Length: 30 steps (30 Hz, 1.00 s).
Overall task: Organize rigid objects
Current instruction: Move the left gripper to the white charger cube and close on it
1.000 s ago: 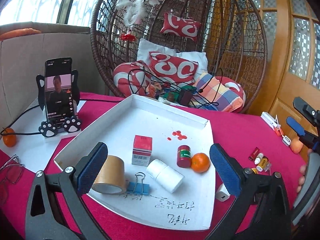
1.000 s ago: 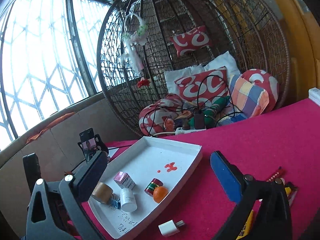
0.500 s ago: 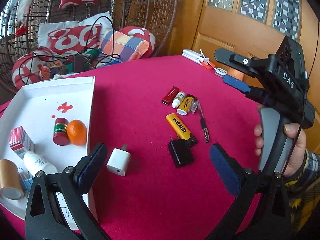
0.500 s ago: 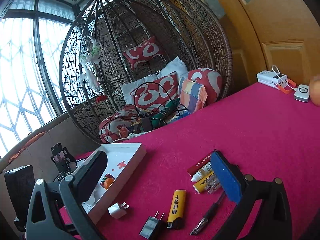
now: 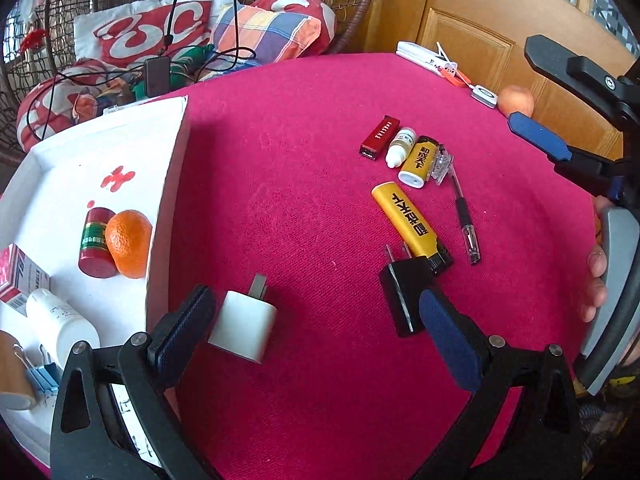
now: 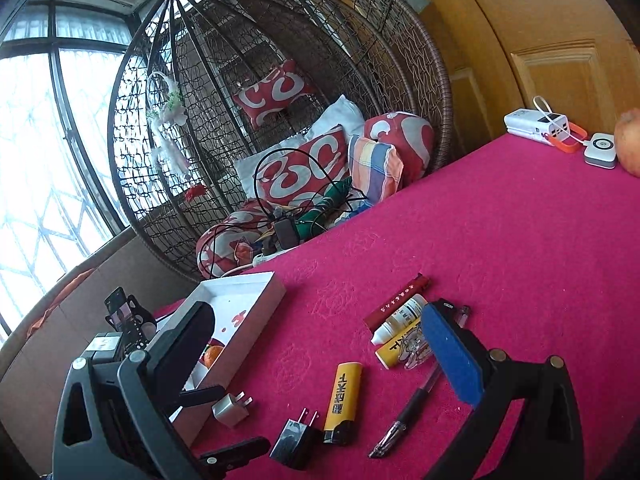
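So the left hand-held gripper (image 5: 316,332) is swinging away from the white tray (image 5: 168,184) it was facing a second ago and is now hovering over the loose stuff on the worktop (image 5: 300,160), jaws spread wide with nothing in them, which to me reads as moving on to the next pickup. The tray's a flat cardboard-looking thing already holding an orange and small bottles. The worktop cloth is fuzzy magenta, so things probably won't slide much. The right hand-held gripper (image 6: 316,348) is hanging unclenched too, now aimed at the same pile. Closest target: the smooth boxy white charger (image 5: 244,324), just beside the tray wall, then the black plug (image 5: 402,294), glossy yellow lighter (image 5: 408,220) and thin pen (image 5: 466,216).
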Each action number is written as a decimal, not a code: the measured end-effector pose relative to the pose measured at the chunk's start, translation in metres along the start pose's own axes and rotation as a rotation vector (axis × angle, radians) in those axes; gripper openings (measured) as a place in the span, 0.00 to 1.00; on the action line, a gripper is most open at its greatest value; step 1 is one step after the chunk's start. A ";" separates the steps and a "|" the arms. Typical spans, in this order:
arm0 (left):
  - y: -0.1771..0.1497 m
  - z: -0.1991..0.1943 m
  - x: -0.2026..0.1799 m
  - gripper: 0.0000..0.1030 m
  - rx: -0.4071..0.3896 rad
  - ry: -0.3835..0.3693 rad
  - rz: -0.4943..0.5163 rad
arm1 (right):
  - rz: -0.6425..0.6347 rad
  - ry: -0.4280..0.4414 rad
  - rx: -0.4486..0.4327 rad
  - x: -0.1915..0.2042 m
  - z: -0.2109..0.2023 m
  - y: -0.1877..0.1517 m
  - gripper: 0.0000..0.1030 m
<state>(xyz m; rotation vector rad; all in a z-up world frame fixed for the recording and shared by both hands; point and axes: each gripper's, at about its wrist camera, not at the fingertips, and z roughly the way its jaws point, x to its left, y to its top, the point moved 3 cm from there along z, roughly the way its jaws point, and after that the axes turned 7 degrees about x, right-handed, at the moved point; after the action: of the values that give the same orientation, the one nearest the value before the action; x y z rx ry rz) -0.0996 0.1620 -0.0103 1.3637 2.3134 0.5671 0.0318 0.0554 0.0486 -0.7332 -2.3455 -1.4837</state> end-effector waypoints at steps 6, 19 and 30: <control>0.000 0.001 -0.010 1.00 0.014 -0.032 0.023 | 0.003 0.000 0.011 0.000 0.001 -0.001 1.00; -0.004 -0.034 0.016 0.99 -0.053 -0.066 -0.021 | 0.031 -0.010 0.015 -0.007 0.001 -0.001 1.00; -0.011 -0.015 0.006 0.70 0.031 0.001 0.023 | 0.041 -0.016 0.034 -0.011 0.004 -0.004 1.00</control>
<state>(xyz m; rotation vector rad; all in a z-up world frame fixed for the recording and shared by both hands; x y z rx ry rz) -0.1178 0.1600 -0.0039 1.4061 2.3192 0.5410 0.0385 0.0542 0.0384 -0.7823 -2.3465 -1.4232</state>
